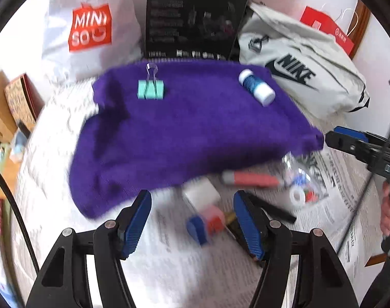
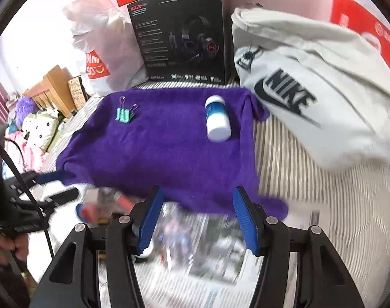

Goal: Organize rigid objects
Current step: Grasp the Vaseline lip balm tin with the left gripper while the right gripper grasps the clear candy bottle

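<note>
On the far half of the purple cloth [image 2: 156,148] lie a green binder clip [image 2: 124,115] and a blue white-capped bottle [image 2: 216,119], while left gripper [image 1: 192,220] and right gripper [image 2: 197,220] hover empty with jaws apart near the cluttered newspaper [image 1: 338,200], so fetching another piece seems next.

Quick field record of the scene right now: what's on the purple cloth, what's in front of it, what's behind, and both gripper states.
surface: purple cloth spread over striped bedding
on cloth, left: green binder clip
on cloth, right: small white-capped bottle with blue label, lying on its side
in front of cloth: blurred small items on newspaper, including a red pen-like stick
behind cloth: Hecate headset box, Miniso bag, Nike bag
left gripper: open, nothing between the jaws
right gripper: open, nothing between the jaws
</note>
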Action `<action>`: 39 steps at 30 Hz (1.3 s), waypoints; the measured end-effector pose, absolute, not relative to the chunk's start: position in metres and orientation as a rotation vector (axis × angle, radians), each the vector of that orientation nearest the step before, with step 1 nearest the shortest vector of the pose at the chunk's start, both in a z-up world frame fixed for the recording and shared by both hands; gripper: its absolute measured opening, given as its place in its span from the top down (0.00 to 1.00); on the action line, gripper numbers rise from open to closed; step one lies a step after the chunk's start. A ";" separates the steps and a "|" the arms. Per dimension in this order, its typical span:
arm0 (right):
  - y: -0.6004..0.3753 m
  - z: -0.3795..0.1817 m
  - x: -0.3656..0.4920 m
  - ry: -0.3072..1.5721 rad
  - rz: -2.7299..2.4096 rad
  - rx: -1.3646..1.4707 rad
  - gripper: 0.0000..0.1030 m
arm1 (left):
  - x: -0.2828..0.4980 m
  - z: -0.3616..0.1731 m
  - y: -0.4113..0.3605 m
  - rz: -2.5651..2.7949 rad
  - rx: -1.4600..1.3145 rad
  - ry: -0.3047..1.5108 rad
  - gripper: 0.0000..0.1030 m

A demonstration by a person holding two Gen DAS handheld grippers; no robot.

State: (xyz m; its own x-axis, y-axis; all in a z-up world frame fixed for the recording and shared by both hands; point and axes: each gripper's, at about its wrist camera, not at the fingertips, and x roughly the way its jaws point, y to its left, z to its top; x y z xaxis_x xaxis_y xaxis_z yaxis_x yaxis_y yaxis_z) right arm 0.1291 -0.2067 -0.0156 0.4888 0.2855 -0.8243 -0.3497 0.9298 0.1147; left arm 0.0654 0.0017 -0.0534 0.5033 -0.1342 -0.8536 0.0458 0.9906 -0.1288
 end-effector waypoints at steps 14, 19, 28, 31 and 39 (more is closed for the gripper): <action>-0.222 -0.027 0.074 1.007 0.390 0.009 0.45 | 0.059 -0.087 0.020 -0.008 -0.061 1.104 0.37; -0.225 -0.028 0.070 1.005 0.390 0.030 0.45 | 0.048 -0.088 0.022 -0.011 -0.050 1.106 0.37; -0.217 -0.048 0.074 1.054 0.405 0.013 0.45 | 0.060 -0.090 0.020 0.036 -0.019 1.087 0.37; -0.215 -0.052 0.074 1.061 0.403 0.004 0.45 | 0.060 -0.090 0.018 0.039 -0.015 1.078 0.39; -0.202 -0.055 0.085 1.038 0.421 -0.040 0.45 | 0.059 -0.088 0.019 0.005 -0.011 1.062 0.65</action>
